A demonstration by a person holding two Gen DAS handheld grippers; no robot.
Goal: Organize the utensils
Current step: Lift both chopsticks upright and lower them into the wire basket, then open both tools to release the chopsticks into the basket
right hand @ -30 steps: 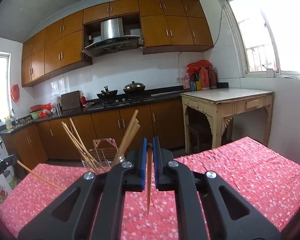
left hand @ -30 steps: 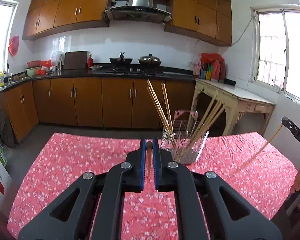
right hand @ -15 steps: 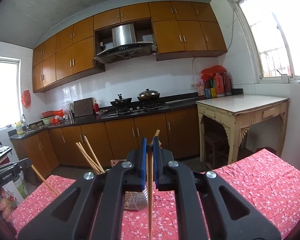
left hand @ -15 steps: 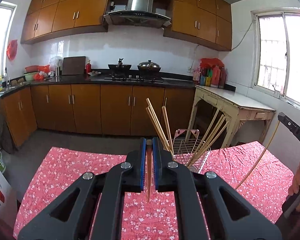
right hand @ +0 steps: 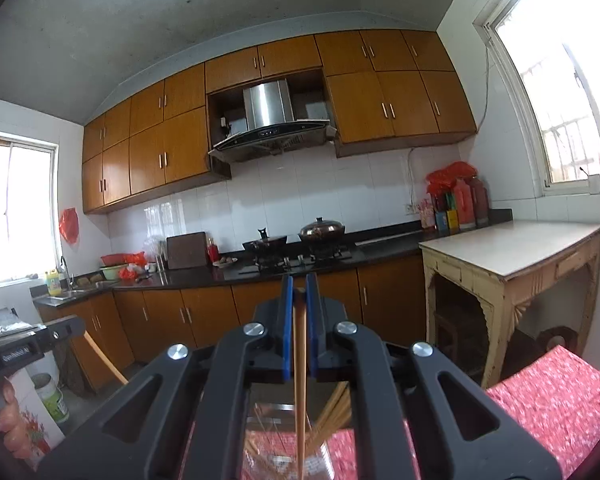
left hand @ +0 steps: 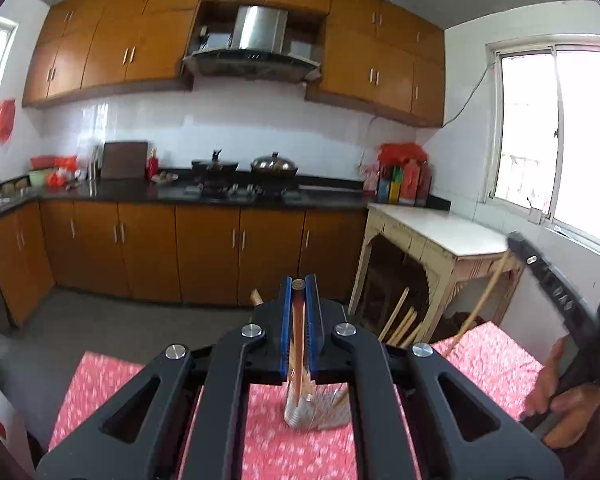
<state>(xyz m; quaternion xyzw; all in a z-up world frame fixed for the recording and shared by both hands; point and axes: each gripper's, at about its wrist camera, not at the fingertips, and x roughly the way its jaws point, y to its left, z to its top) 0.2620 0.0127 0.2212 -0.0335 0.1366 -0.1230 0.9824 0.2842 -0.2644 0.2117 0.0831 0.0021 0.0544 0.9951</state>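
Observation:
My left gripper (left hand: 299, 285) is shut on a wooden chopstick (left hand: 298, 344) that hangs down over the metal wire utensil holder (left hand: 316, 412) on the red floral tablecloth (left hand: 100, 380). Several chopsticks (left hand: 400, 320) stand in the holder. My right gripper (right hand: 299, 285) is shut on another chopstick (right hand: 300, 380), which points down into the same holder (right hand: 268, 436). The right gripper and its chopstick (left hand: 476, 312) show at the right of the left wrist view.
Kitchen cabinets (left hand: 204, 256) and a stove with pots (left hand: 274, 166) lie beyond the table. A cream side table (left hand: 436, 232) stands at the right under a window. The tablecloth's right part (right hand: 560, 392) shows in the right wrist view.
Both grippers have risen and tipped upward, and closed in over the holder. Each chopstick now hangs down toward the holder, which has slid low in both views.

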